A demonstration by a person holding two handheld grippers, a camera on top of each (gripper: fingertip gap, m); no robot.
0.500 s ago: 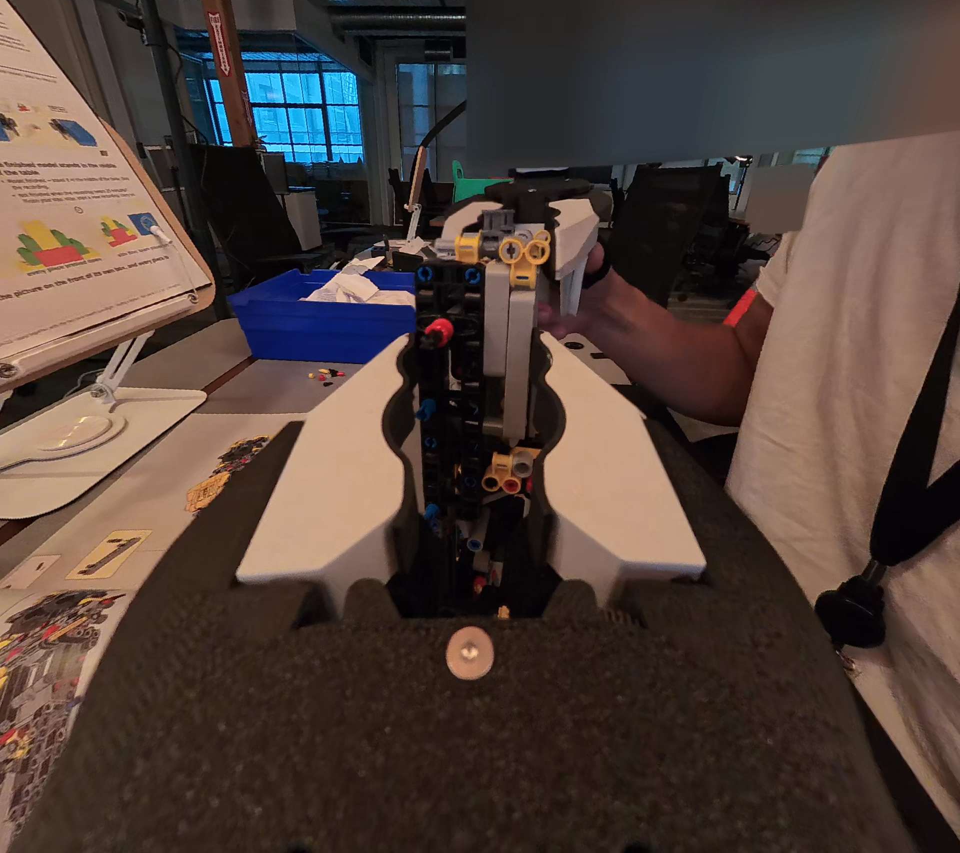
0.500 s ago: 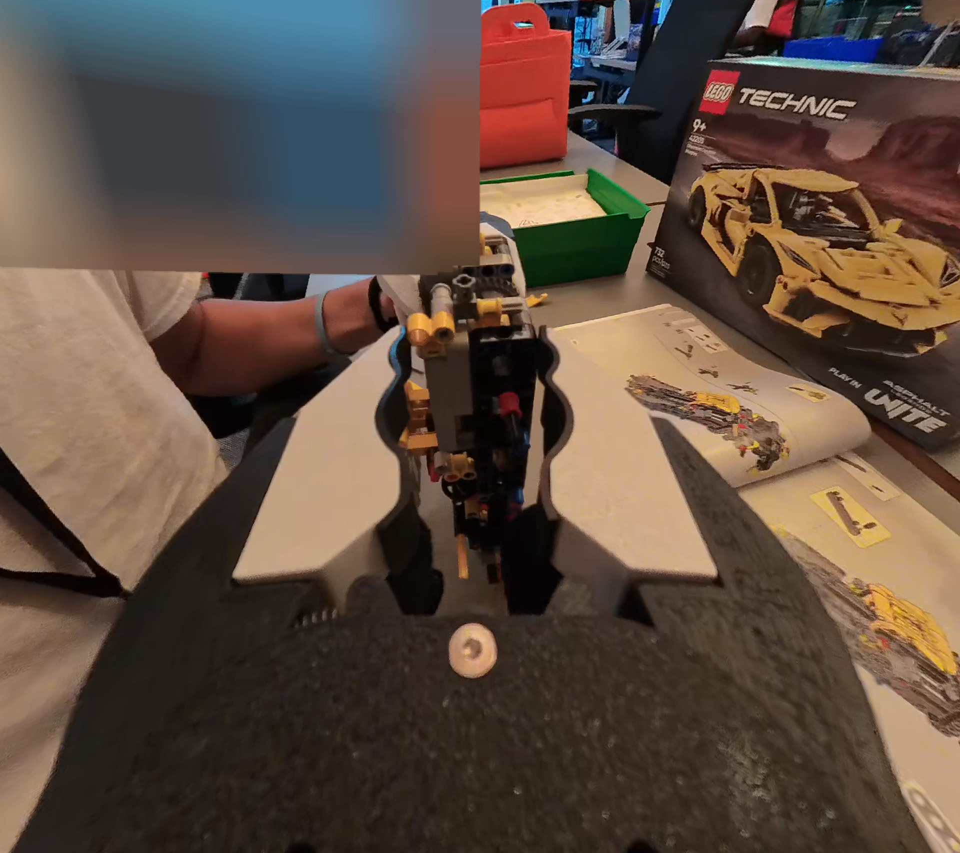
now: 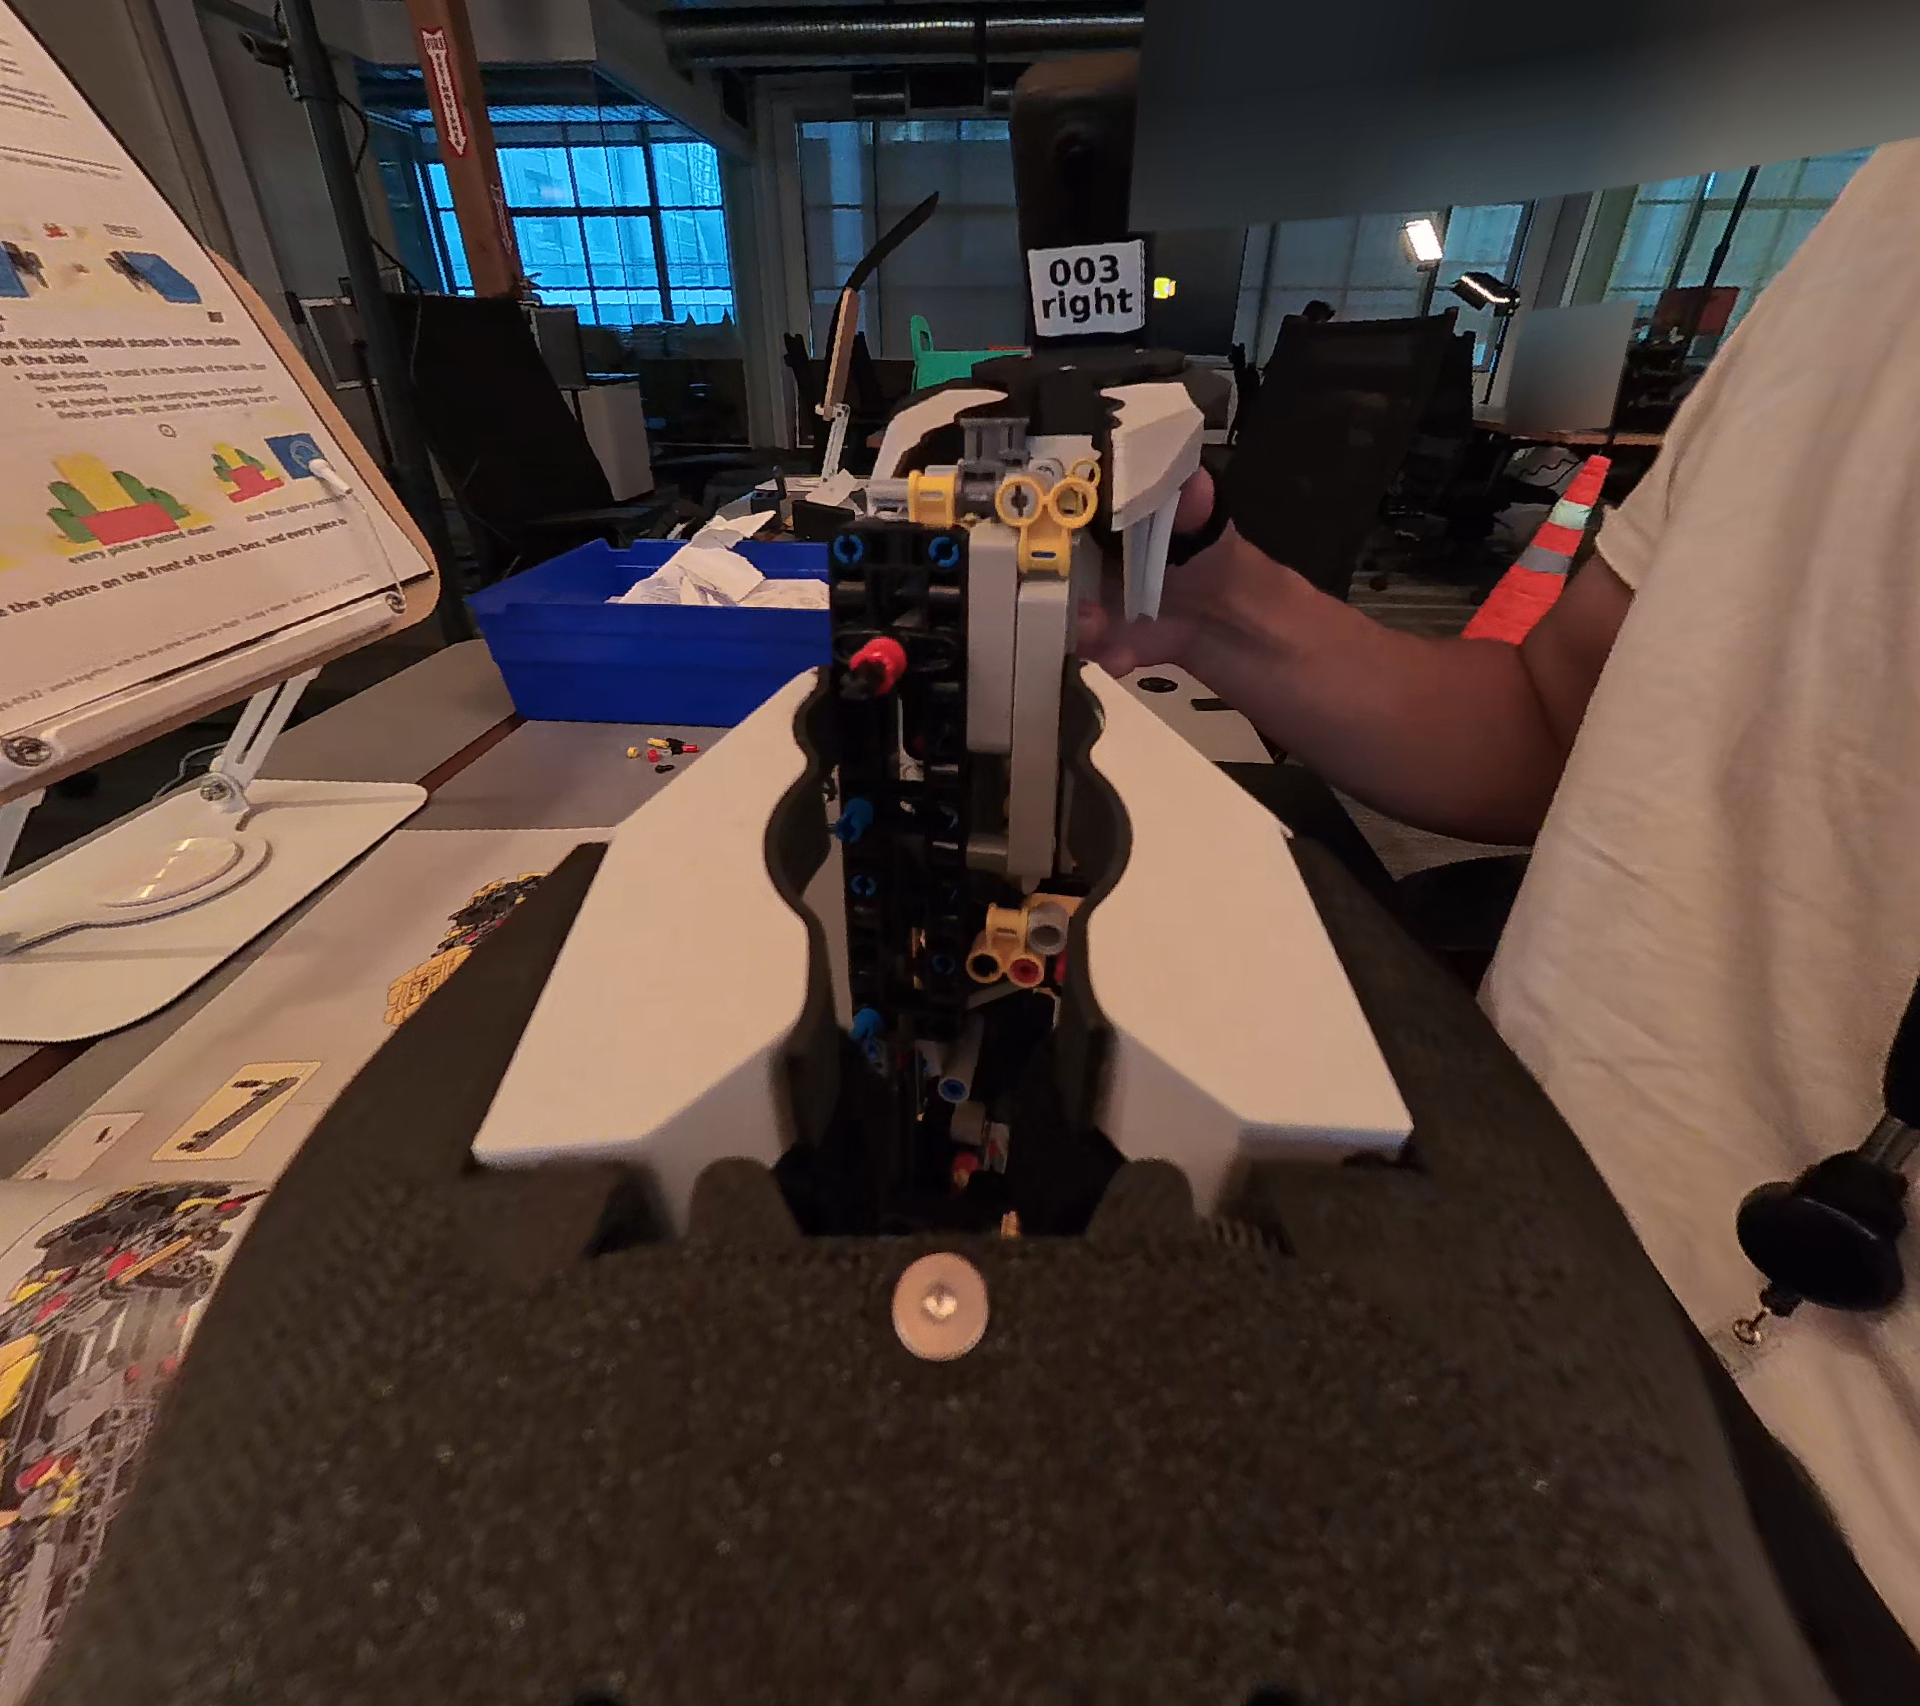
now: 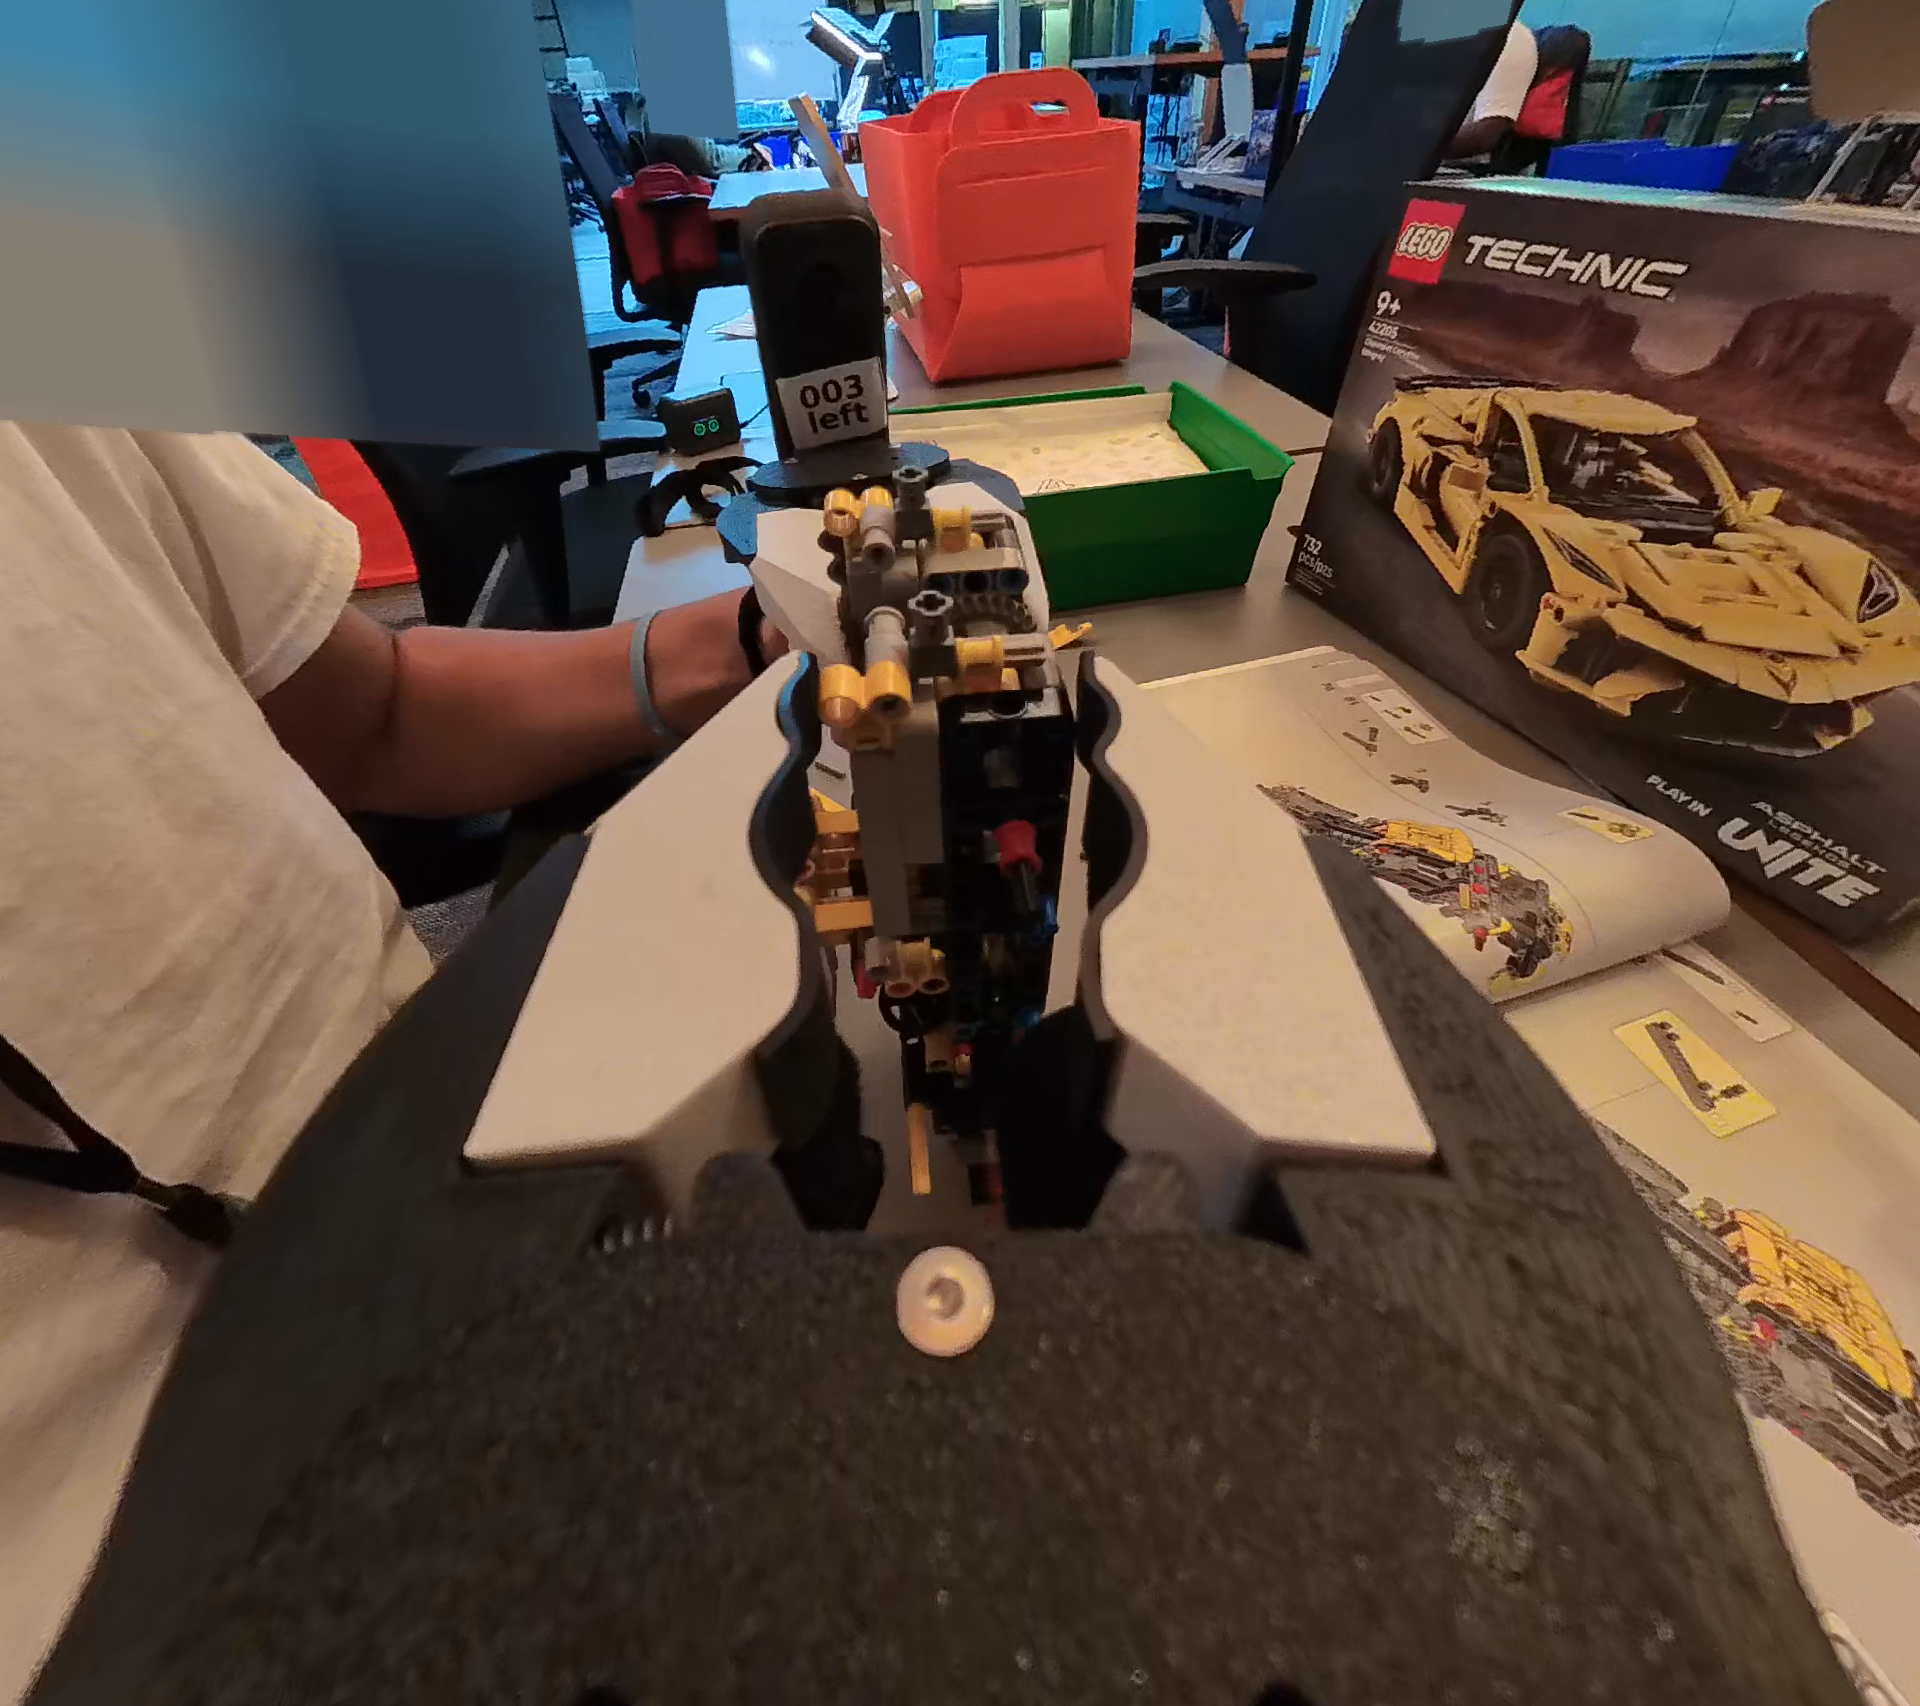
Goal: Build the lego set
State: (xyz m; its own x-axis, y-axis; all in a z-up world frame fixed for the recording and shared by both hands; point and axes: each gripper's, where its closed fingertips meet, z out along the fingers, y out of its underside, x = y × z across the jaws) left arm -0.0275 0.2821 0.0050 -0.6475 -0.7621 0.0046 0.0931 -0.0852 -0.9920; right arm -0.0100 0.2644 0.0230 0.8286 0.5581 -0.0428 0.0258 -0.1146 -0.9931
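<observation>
A long Lego Technic assembly (image 3: pixel 940 721) with a black frame, grey beams, blue and red pins and yellow connectors is held in the air between both grippers, which face each other. My left gripper (image 3: pixel 945 690) is shut on its near end, with its white fingers (image 3: pixel 675 929) on both sides. The right gripper (image 3: pixel 1039 451) grips the far end. In the right wrist view the same assembly (image 4: pixel 966 804) sits clamped in my right gripper (image 4: pixel 940 680), with the left gripper (image 4: pixel 821 555) behind its far end. The lower part of the assembly is hidden between the jaws.
A blue bin (image 3: pixel 644 638), a tilted instruction stand (image 3: pixel 187 430) and loose small pieces (image 3: pixel 660 750) lie to the left. A green bin (image 4: pixel 1153 513), an orange bag (image 4: pixel 997 233), the set's box (image 4: pixel 1621 534) and an open instruction booklet (image 4: pixel 1455 825) are on the table. The person's white shirt (image 3: pixel 1714 825) is close by. Spacing between my two grippers at the tips: around 4 cm.
The right wrist view has tilted up slightly and more of the assembly's far end shows. Both grippers stay shut on the assembly.
</observation>
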